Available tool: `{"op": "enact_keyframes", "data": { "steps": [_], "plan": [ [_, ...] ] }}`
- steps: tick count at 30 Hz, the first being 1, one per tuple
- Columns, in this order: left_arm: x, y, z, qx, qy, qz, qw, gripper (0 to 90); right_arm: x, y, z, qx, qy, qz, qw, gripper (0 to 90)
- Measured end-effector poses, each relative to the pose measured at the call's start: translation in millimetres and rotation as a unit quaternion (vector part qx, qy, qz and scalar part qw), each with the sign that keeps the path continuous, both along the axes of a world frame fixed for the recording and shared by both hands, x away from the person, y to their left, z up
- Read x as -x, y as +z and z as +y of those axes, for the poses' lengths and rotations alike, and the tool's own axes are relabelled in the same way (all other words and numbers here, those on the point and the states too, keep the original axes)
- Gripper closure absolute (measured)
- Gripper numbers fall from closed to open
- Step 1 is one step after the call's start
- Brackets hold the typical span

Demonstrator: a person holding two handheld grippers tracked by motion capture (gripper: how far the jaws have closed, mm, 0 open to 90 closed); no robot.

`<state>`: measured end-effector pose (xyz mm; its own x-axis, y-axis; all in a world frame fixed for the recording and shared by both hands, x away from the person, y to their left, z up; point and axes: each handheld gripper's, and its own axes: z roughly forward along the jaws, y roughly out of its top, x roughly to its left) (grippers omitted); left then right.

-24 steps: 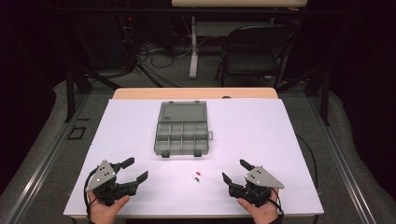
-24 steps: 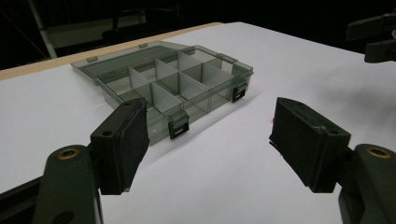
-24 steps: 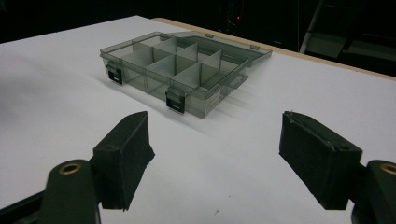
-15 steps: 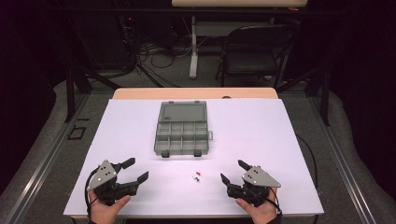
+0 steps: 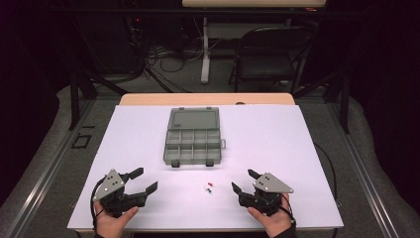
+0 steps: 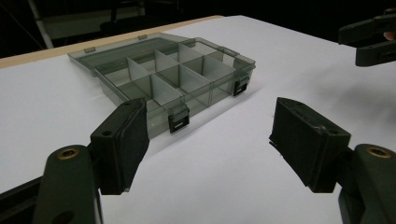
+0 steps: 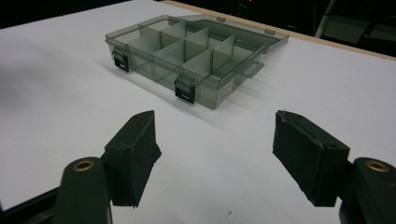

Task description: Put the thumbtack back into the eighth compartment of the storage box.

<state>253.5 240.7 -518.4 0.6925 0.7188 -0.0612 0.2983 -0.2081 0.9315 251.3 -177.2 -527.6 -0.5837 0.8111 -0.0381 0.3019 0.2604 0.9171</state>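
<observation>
Centrally, a smoky compartment box point(image 5: 193, 137) lies lid-open; each hand-held gripper point(image 5: 140, 180) point(image 5: 242, 181) is released.

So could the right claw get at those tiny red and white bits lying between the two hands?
Probably yes. The right claw is open and empty, and the small bits lie on bare white table just to its left, nothing between. They look very small, so pinching them may be fiddly.
</observation>
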Motion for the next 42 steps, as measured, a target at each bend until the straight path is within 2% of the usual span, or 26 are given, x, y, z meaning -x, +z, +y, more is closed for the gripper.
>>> {"op": "enact_keyframes", "data": {
  "steps": [4,10,14,19,24,29,37,42],
  "plan": [
    [1.5,-0.4,0.2,-0.001,0.002,0.002,1.0,27.3,-2.9,0.7,6.1,0.01,0.009,0.004,0.9999,30.4],
    [1.6,-0.7,0.7,-0.004,0.007,0.003,1.0,27.3,-8.5,2.0,16.9,0.028,0.03,0.039,0.9984,32.2],
    [0.9,-1.2,0.9,-0.003,0.005,0.004,1.0,27.3,-17.1,1.7,26.7,0.033,0.047,0.067,0.9961,35.4],
    [1.0,-2.6,0.5,-0.005,0.004,0.008,0.9999,27.3,-26.7,0.7,39.5,0.041,0.06,0.078,0.9944,37.4],
    [0.8,-2.9,0.6,-0.005,0.005,0.009,0.9999,27.3,-34.5,-1.9,47.1,0.045,0.06,0.088,0.9933,41.1],
    [0.4,-3.5,-0.2,-0.007,0.004,0.011,0.9999,27.3,-42.0,-6.7,55.4,0.055,0.069,0.102,0.9908,46.6],
    [-0.8,-4.9,-0.9,-0.007,0.002,0.015,0.9999,27.4,-53.9,-14.0,66.6,0.058,0.074,0.117,0.9886,57.7],
    [-1.4,-5.5,0.1,-0.007,0.002,0.016,0.9998,27.4,-57.6,-22.5,72.4,0.069,0.079,0.131,0.9858,63.7]
  ]
}}
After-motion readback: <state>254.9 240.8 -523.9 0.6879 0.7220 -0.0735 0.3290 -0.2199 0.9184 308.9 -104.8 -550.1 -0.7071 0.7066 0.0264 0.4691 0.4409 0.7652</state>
